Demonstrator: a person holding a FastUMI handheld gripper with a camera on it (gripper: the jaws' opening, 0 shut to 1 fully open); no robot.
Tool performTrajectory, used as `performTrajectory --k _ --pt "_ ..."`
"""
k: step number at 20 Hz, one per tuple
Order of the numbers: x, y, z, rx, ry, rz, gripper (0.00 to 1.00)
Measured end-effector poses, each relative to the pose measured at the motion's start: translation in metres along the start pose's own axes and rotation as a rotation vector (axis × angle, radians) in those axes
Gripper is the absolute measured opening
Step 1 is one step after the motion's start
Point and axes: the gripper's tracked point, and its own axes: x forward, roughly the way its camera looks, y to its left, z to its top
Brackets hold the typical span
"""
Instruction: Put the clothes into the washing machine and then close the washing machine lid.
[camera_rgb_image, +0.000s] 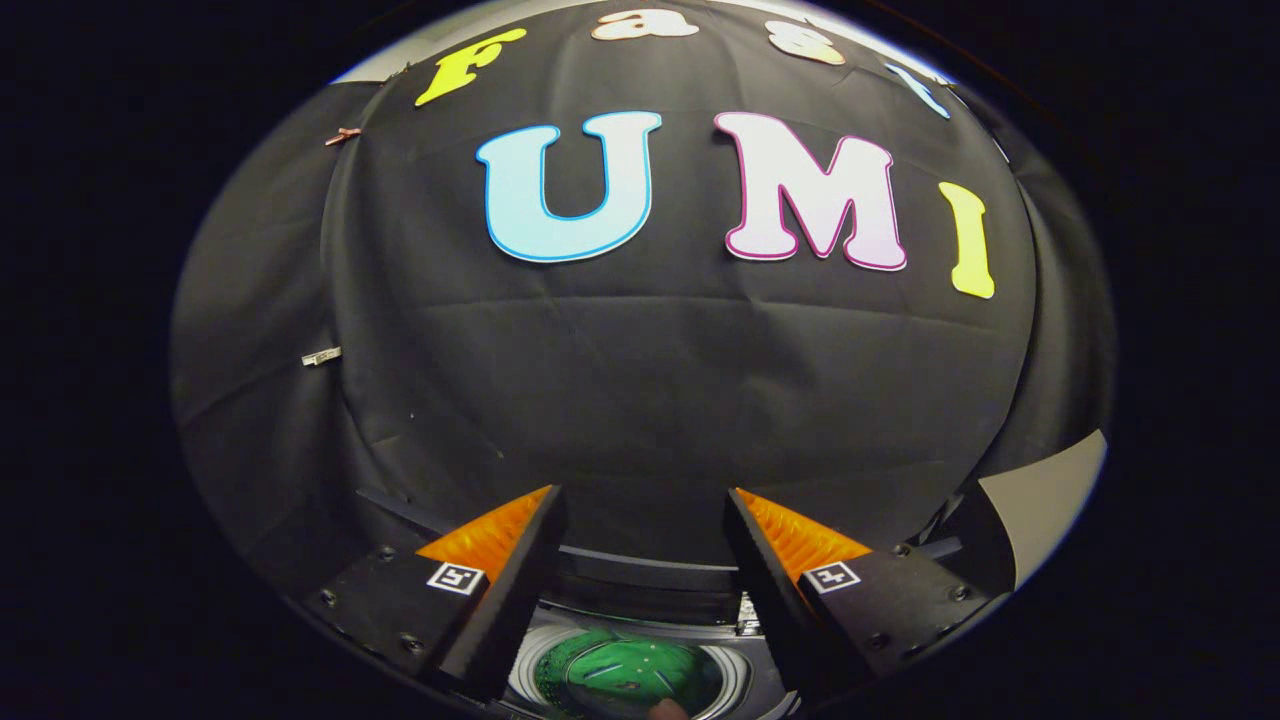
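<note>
Gripper: we've got the fingers spread wide, nothing between them, nothing held.
Washing machine: low and near, down between the fingers; the round drum opening glows green inside.
Clothes: can't tell where they are from here.
Wall: black cloth hangs right behind the machine, far side.
Room: open gap between the fingers over the drum; a pale panel stands to the right.
</note>
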Motion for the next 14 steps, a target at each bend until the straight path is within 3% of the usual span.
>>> performTrajectory --k 14 --pt "-0.047 0.011 -0.031 -0.002 -0.077 0.009 1.00"
